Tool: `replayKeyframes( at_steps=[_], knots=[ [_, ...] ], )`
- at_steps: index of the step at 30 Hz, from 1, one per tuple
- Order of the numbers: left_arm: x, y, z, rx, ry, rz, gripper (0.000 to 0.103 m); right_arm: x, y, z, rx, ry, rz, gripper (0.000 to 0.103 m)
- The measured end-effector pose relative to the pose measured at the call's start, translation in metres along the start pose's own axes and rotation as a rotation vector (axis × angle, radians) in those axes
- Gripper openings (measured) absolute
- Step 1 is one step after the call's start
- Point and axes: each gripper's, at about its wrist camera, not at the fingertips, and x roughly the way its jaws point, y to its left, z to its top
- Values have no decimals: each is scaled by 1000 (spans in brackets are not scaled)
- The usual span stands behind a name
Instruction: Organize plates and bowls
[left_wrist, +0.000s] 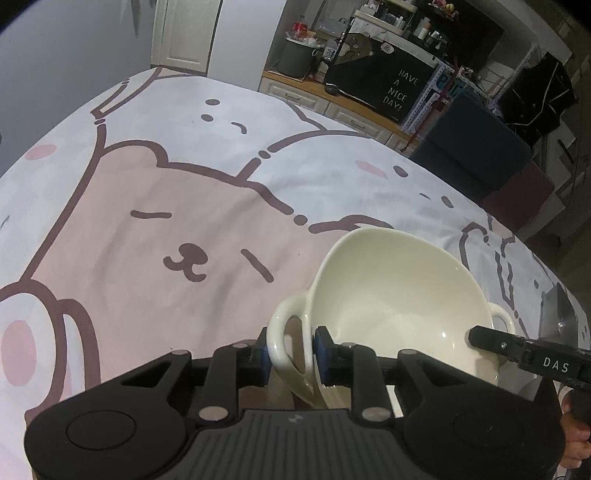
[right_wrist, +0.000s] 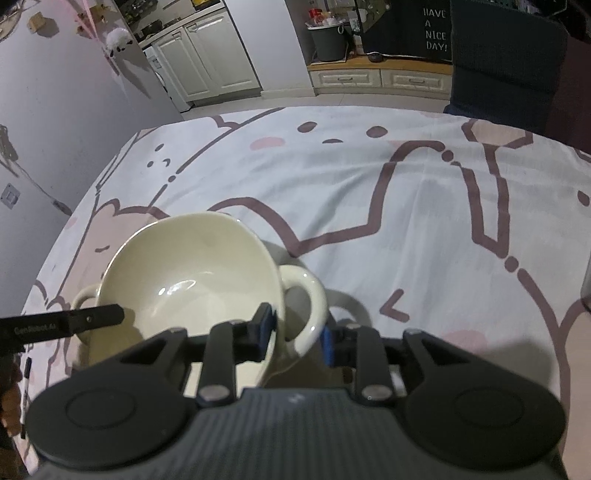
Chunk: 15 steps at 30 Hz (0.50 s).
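While it is held from two sides, the cream bowl (left_wrist: 399, 306) with two loop handles is tilted, its open side turned up and toward the cameras, low over the surface (left_wrist: 147, 221); whether its base touches the cloth, I cannot tell. The left gripper (left_wrist: 290, 354) is closed on the bowl's left handle (left_wrist: 284, 332): one blue pad (left_wrist: 322, 350) presses the bowl wall from inside, the other finger sits on the outer side of the handle loop. In the right wrist view, the right gripper (right_wrist: 297, 334) stands around the bowl's right handle (right_wrist: 306, 295), with one blue pad (right_wrist: 266, 328) against the bowl (right_wrist: 192, 277) wall and the other pad (right_wrist: 327, 345) just beside the outer edge of the loop; it seems to clamp it, but the contact on the outer side is not fully clear. Each view also shows the other gripper's finger reaching in at the far handle.

The surface is covered with a cloth printed with pink and white bears in brown outline. Beyond the far edge stand white cabinets (right_wrist: 207, 55), a wooden counter with a grey bucket (right_wrist: 327, 40), and a black sign (right_wrist: 436, 29) that reads "HAVE A NICE DAY!". A dark chair (left_wrist: 476, 140) stands at the far right.
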Motion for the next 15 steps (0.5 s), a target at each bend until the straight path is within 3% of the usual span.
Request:
replayKeyframes(
  at_steps=[15],
  knots=[
    [0,-3,-2,5,-17,12,25,-3,7,-3,-80,-26,-9,33]
  ],
)
